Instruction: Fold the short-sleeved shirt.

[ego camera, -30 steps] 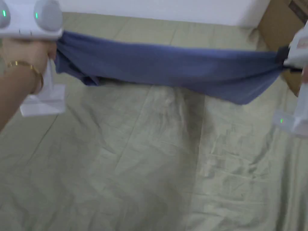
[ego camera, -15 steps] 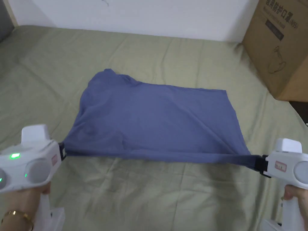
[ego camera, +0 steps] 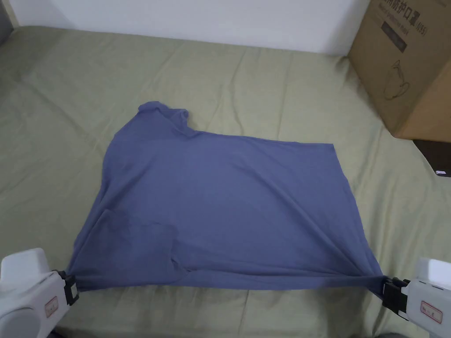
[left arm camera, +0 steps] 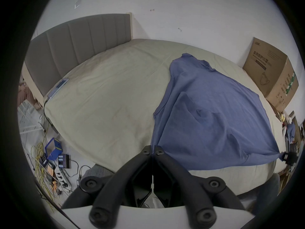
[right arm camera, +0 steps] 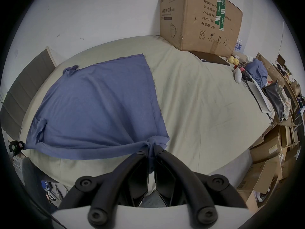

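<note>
A blue short-sleeved shirt lies spread on the green bed sheet, one sleeve bunched at its far left corner. Its near edge is pulled taut between my two grippers. My left gripper is shut on the shirt's near left corner, and in the left gripper view its jaws meet on the blue cloth. At the near right corner my right gripper is shut on gathered cloth; the right gripper view shows blue fabric pinched between its closed jaws.
A large cardboard box stands on the bed's far right corner, with a dark flat thing beside it. A grey headboard rises at the left. Cables and small items litter the floor; boxes pile up at the right.
The shirt, held up stretched between the grippers a second ago, has come down flat onto the bed. Both grippers moved down and toward me, still gripping its near corners.
</note>
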